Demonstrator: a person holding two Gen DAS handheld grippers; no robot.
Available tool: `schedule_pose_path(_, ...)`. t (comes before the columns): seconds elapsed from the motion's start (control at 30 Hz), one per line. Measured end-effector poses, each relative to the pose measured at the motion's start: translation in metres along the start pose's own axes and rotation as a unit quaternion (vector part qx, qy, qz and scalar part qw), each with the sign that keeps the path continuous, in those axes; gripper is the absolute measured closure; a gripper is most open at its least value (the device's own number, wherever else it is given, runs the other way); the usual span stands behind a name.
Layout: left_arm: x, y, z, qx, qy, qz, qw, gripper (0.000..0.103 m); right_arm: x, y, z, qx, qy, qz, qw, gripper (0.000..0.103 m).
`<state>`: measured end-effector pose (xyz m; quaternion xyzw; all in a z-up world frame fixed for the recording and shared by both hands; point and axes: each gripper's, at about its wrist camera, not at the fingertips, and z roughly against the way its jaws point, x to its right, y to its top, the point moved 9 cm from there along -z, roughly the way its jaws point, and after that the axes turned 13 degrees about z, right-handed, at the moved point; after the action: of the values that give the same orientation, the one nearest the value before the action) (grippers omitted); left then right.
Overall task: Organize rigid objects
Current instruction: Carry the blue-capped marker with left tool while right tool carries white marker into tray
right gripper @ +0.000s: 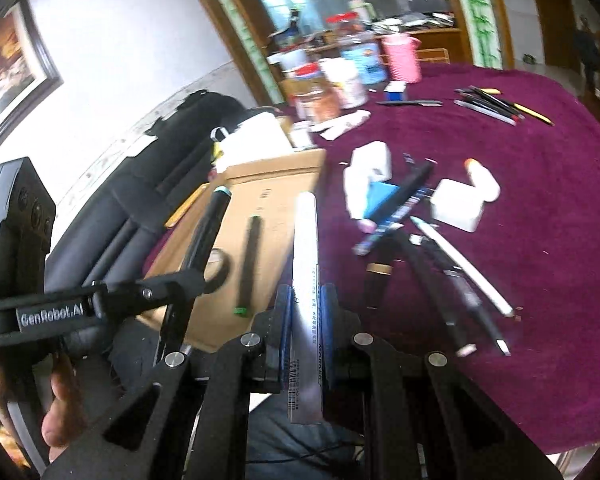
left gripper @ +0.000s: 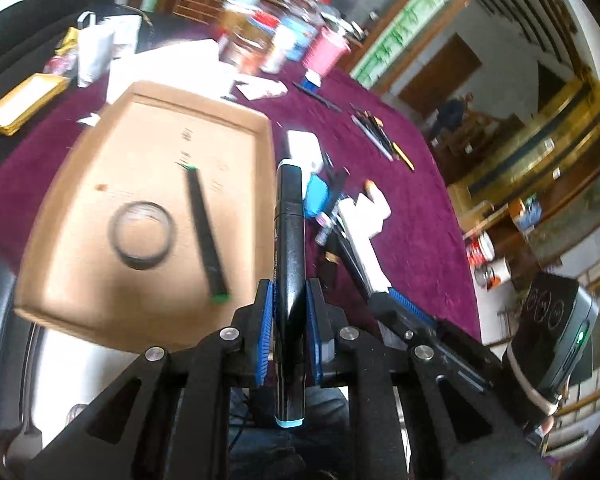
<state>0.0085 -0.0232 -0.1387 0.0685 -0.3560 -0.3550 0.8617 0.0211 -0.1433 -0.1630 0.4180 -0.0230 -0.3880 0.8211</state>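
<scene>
My left gripper (left gripper: 287, 304) is shut on a black marker (left gripper: 289, 240) with light blue ends, held above the right rim of a shallow cardboard tray (left gripper: 80, 264). In the tray lie a black marker with green ends (left gripper: 205, 228) and a roll of black tape (left gripper: 142, 235). My right gripper (right gripper: 305, 312) is shut on a white marker (right gripper: 306, 280) that points toward the tray (right gripper: 276, 184). In the right wrist view the left gripper (right gripper: 188, 276) with its black marker (right gripper: 206, 232) hangs over the tray. The right gripper (left gripper: 400, 304) shows at the right of the left wrist view.
Loose pens, markers, white erasers (right gripper: 458, 204) and a blue box (right gripper: 382, 196) lie scattered on the purple tablecloth (right gripper: 540, 240). A row of pencils (right gripper: 500, 106) lies farther back. Jars, cups and a pink container (right gripper: 400, 58) crowd the far side. A hand (right gripper: 60, 412) holds the left gripper.
</scene>
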Motion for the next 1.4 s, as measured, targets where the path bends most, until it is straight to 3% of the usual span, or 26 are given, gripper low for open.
schedule_pose_path(0.27,-0.032,0.022,0.016,0.032,0.016,0.03,0.9989,0.09,-0.028,0.003,-0.019,-0.022,0.011,0.014,1.0,0.09)
schedule_pose_path(0.63,-0.068,0.05,0.01,0.038,0.03,0.068,0.9965,0.09,-0.035,0.031,-0.061,-0.046,0.018,0.013,0.999,0.09)
schedule_pose_path(0.83,-0.096,0.066,-0.008,0.029,0.057,0.084,0.9944,0.09,-0.035,0.041,-0.095,-0.063,0.019,0.004,0.998,0.09)
schedule_pose_path(1.13,-0.116,0.083,-0.045,0.016,0.085,0.081,0.993,0.09,-0.032,0.028,-0.14,-0.099,0.014,0.014,0.995,0.09)
schedule_pose_path(1.4,-0.124,0.087,-0.064,-0.004,0.096,0.084,0.9918,0.09,-0.032,0.032,-0.152,-0.107,0.002,0.037,0.994,0.09)
